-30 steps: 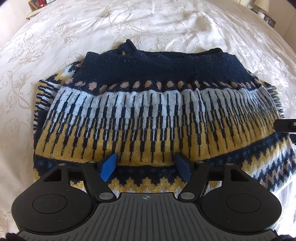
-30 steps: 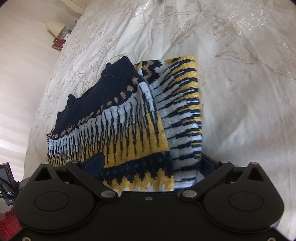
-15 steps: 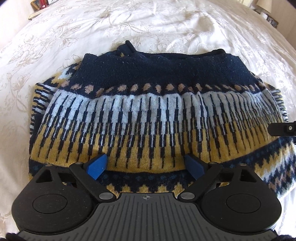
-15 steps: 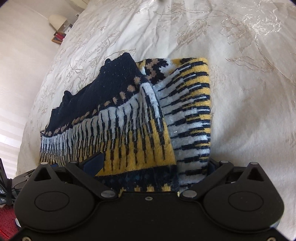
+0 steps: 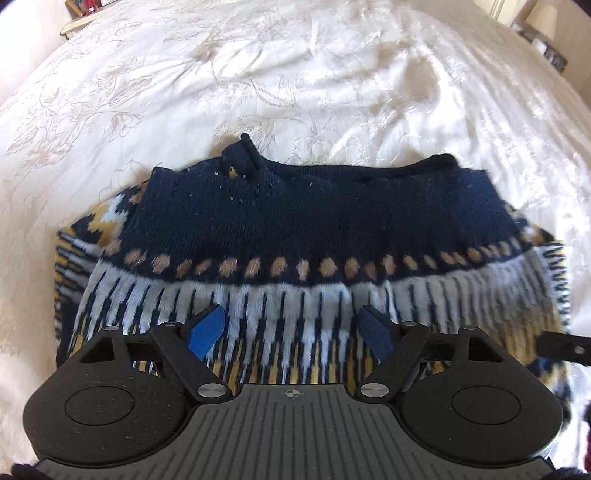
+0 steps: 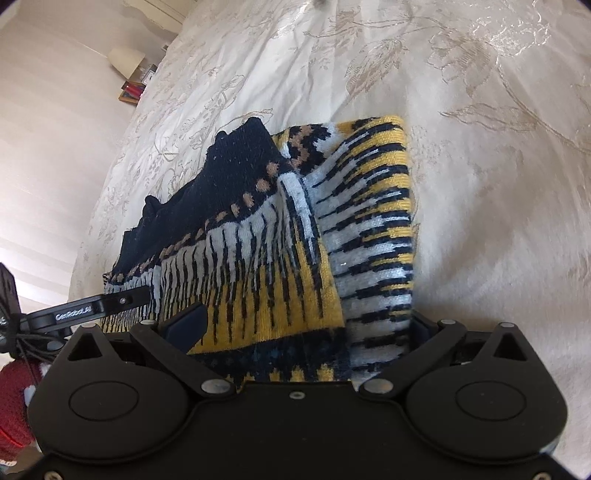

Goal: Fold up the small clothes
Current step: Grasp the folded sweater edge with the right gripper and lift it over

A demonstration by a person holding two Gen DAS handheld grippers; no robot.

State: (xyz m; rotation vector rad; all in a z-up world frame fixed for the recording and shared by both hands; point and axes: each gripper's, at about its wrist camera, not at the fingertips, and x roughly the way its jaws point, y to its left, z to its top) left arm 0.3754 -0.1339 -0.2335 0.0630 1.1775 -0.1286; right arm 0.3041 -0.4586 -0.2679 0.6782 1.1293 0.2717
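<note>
A small knitted sweater (image 5: 295,229), navy with white, yellow and tan bands, lies folded on the white bedspread (image 5: 295,74). My left gripper (image 5: 293,330) is open, its blue pads spread wide over the sweater's near part, with the knit passing between them. In the right wrist view the sweater (image 6: 280,236) fills the space between the jaws of my right gripper (image 6: 295,332), which stand wide apart around its right end. The right pad is hidden behind the cloth. The left gripper's finger (image 6: 92,306) shows at the left of that view.
The embroidered bedspread (image 6: 480,147) runs all around the sweater. A lamp (image 5: 541,18) and small items stand beyond the bed's far right corner, a shelf (image 5: 85,11) at the far left. Something red (image 6: 14,406) lies at my right gripper's lower left.
My left gripper opened wider and moved forward over the sweater. My right gripper also pushed further onto the sweater's end.
</note>
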